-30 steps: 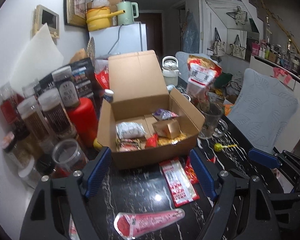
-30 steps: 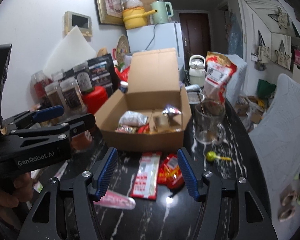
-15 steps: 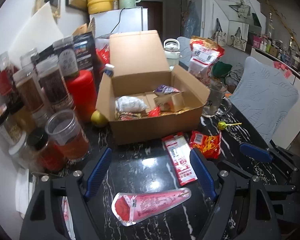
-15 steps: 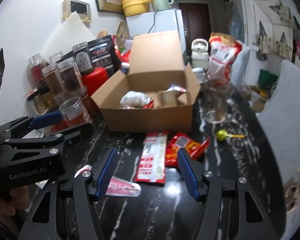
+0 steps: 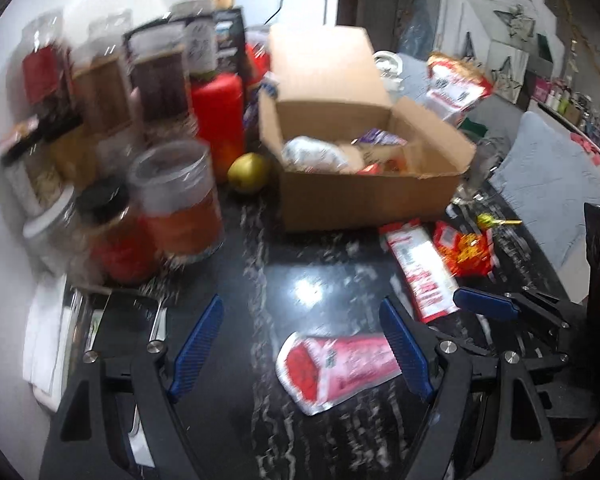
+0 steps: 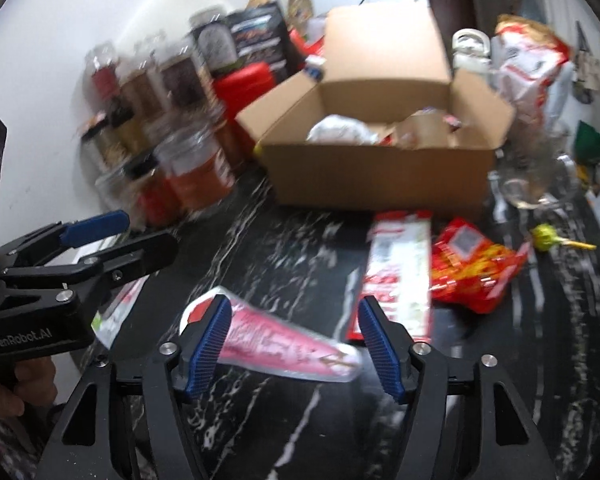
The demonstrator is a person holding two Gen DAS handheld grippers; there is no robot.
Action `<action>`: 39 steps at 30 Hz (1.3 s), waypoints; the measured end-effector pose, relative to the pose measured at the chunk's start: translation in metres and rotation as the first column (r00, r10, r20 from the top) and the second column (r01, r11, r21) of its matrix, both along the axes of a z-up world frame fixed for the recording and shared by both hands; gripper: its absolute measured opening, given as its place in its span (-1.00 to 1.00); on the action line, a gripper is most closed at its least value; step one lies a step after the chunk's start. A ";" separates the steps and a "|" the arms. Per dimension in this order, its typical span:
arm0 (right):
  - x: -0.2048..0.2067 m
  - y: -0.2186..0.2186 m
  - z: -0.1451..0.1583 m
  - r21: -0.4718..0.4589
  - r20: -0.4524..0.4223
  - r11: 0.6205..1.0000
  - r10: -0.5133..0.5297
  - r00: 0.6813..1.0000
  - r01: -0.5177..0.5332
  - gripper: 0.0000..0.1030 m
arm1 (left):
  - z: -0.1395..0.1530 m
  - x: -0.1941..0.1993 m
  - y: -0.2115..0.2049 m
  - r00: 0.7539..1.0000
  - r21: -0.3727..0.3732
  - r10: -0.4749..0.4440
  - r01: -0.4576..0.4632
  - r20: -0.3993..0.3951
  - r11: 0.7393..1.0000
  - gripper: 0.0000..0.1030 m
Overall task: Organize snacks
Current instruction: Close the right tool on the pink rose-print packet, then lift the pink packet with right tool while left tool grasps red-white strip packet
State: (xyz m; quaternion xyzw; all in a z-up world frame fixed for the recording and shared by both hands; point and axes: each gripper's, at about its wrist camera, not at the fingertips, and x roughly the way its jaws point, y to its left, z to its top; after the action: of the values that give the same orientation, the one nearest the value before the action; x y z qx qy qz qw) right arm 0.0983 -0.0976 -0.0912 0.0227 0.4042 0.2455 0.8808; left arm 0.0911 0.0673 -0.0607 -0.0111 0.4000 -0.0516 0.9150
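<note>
On the worktop [image 6: 284, 240], at 6 o'clock of the box [image 6: 380, 172], both claws, right [image 6: 294, 340] widening and left [image 5: 300, 344], gape empty around the pink packet [image 6: 284, 340]; next, clench and lift it boxward.

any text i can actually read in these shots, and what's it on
"GenRobot.AI": on the side of the left tool, seen in the right wrist view.
Print on the pink snack packet, the long red and white packet and the jar labels: too blurred to read.
</note>
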 end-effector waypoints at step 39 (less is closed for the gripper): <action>0.014 0.074 -0.053 -0.314 -0.091 0.830 0.457 0.885 -0.461 -0.32 | -0.052 0.014 0.066 0.962 -0.036 0.216 -0.225 -0.168 0.974 0.56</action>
State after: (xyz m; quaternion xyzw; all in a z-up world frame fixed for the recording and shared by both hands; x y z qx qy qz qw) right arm 0.1128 -0.0233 -0.1442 -0.2196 0.4379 0.3791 0.7850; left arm 0.1051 0.1331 -0.1126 -0.0849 0.4681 0.0406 0.8787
